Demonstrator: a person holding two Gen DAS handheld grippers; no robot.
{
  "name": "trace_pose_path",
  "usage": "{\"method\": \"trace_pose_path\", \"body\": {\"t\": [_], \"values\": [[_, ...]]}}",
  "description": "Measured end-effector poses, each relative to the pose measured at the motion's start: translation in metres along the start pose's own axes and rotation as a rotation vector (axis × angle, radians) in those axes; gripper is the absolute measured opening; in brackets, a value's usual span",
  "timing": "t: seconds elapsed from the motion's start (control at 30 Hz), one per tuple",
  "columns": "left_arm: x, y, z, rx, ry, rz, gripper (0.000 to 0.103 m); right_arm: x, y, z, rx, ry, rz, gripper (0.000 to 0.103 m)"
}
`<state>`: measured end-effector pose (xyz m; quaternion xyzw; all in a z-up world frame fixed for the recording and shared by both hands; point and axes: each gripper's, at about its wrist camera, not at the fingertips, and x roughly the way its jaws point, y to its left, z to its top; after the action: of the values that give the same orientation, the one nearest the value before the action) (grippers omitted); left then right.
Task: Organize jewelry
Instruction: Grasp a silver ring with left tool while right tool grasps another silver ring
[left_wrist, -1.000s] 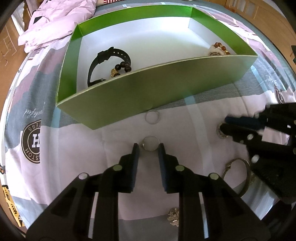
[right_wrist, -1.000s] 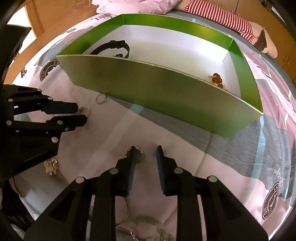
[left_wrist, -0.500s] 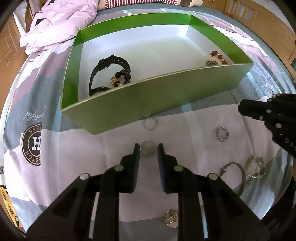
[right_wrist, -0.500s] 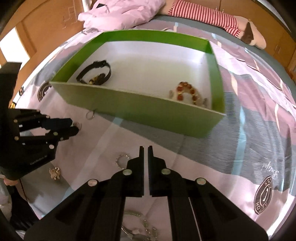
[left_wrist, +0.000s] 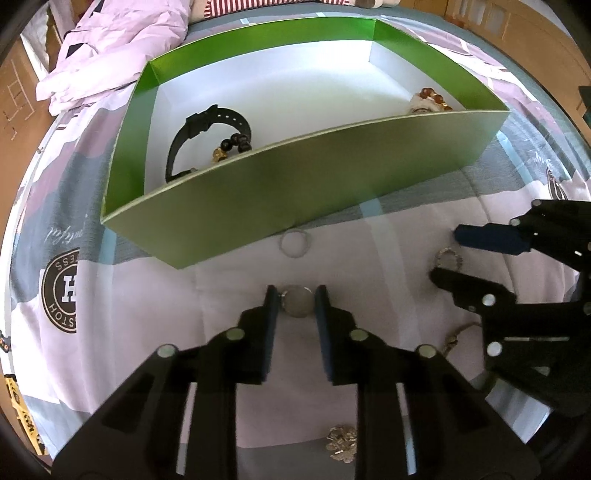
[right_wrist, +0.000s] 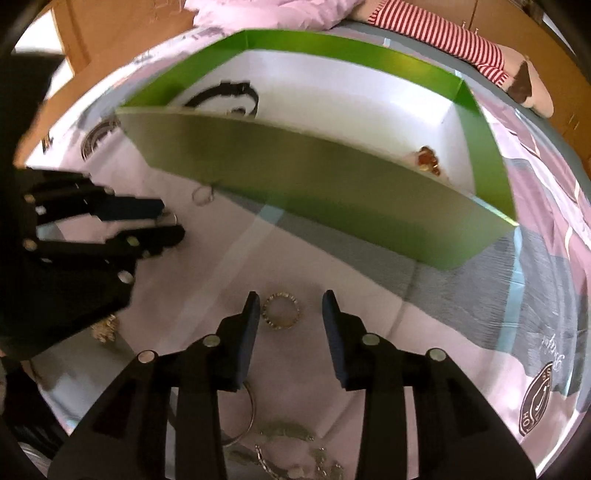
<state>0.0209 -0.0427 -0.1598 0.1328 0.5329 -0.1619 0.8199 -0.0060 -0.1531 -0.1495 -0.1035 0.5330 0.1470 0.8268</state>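
Note:
A green box (left_wrist: 295, 192) (right_wrist: 314, 192) lies on the bedspread. It holds a black watch (left_wrist: 207, 129), dark beads (left_wrist: 236, 142) and an amber bead bracelet (left_wrist: 428, 99) (right_wrist: 426, 160). My left gripper (left_wrist: 296, 301) (right_wrist: 173, 219) is shut on a thin silver ring (left_wrist: 297, 308) just in front of the box. My right gripper (right_wrist: 288, 306) (left_wrist: 446, 254) is low over the sheet, its jaws opening. A studded ring (right_wrist: 280, 315) (left_wrist: 448, 258) lies between them, near the left finger, with neither pad pressing it.
A second plain ring (left_wrist: 293, 243) (right_wrist: 203, 195) lies against the box's front wall. A gold brooch (left_wrist: 341, 443) (right_wrist: 105, 328), a bangle (right_wrist: 243, 417) and a chain (right_wrist: 288, 432) lie nearer me. A crumpled duvet (left_wrist: 110, 48) and a striped plush toy (right_wrist: 443, 33) lie behind the box.
My right gripper rose and shut with nothing in it, then came back down and opened around the studded ring. The left gripper has stayed put with the silver ring between its fingers.

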Motion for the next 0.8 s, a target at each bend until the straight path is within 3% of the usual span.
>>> {"method": "trace_pose_path", "body": {"t": [0.03, 0.07, 0.23, 0.8], "values": [[0.000, -0.001, 0.000, 0.002, 0.000, 0.001, 0.020, 0.001, 0.001, -0.001, -0.004, -0.002, -0.007, 0.033], [-0.001, 0.000, 0.000, 0.001, 0.000, -0.001, 0.020, 0.000, 0.002, -0.001, -0.005, -0.005, 0.001, 0.020], [-0.011, 0.004, 0.000, -0.014, -0.007, -0.006, 0.020, -0.006, 0.001, 0.001, -0.002, -0.010, 0.002, 0.021], [-0.074, 0.020, 0.014, -0.074, -0.188, -0.019, 0.020, -0.051, -0.021, 0.006, 0.057, -0.119, 0.041, 0.021]]}}
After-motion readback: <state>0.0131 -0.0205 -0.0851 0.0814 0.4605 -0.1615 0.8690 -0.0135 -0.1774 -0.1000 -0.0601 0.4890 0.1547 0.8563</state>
